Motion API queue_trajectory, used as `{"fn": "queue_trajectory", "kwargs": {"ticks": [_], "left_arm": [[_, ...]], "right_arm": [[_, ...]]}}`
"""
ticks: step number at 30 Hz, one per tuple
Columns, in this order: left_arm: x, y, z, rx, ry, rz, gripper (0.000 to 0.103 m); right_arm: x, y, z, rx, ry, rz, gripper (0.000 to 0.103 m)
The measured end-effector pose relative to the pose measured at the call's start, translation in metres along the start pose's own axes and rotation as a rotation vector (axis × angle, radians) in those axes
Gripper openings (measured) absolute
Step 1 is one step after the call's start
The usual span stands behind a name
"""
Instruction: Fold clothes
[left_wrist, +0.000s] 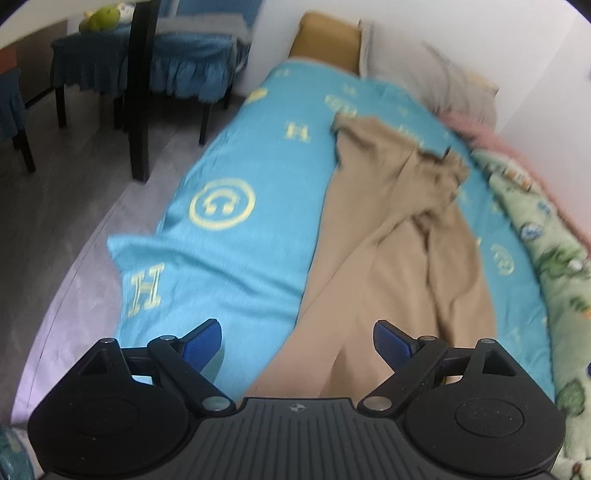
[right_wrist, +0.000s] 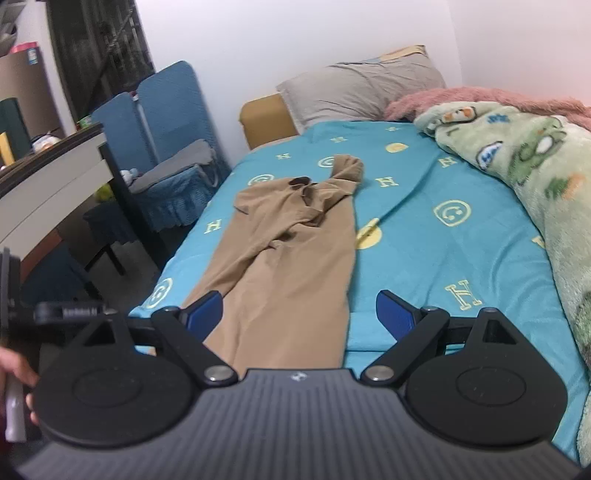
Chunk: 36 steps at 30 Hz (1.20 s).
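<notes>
The tan pants (right_wrist: 291, 251) are lying long-ways on the bed (right_wrist: 443, 236), running from the bottom middle up the frame, between the wide-apart fingers of the empty right gripper (right_wrist: 300, 312), with the left gripper (left_wrist: 297, 343) empty and wide apart too.

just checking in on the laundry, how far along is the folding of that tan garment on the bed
Barely started. Done: the tan garment is laid lengthwise on the teal bedsheet, though its far end is still bunched and there is no clear fold yet. In hand: nothing; the left gripper and right gripper are both open above its near end. Left: smoothing the far end and all the folding.
</notes>
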<state>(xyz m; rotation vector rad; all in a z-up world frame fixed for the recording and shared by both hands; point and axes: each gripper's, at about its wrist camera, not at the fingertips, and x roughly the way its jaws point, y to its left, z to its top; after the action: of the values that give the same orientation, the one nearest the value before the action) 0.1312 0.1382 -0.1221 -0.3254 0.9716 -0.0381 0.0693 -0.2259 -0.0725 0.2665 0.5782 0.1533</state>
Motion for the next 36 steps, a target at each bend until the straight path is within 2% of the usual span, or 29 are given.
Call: {"fn": "queue_trajectory", "kwargs": {"ticks": [8,12,22,28,30,36], "left_arm": [[0.004,0.009,-0.013,-0.052,0.115,0.043,0.081],[0.005,0.014,-0.02,-0.077,0.172,0.065,0.081],[0.012,0.025,-0.028,-0.128,0.336,0.079,0.081],[0.005,0.03,-0.032,-0.163,0.314,0.092,0.081],[0.002,0.031,-0.033,-0.174,0.305,0.099,0.073],[-0.006,0.033,-0.037,-0.232,0.272,0.113,0.059]], "right_arm": [[0.0,-0.027,-0.004,0.117,-0.012,-0.019,0.091],[0.003,-0.038,-0.003,0.181,0.001,0.012,0.091],[-0.003,-0.048,-0.004,0.223,-0.009,0.02,0.091],[-0.002,-0.049,-0.005,0.222,-0.007,0.015,0.091],[-0.001,-0.05,-0.004,0.229,-0.002,0.013,0.091],[0.001,-0.052,-0.006,0.256,0.011,0.019,0.091]]}}
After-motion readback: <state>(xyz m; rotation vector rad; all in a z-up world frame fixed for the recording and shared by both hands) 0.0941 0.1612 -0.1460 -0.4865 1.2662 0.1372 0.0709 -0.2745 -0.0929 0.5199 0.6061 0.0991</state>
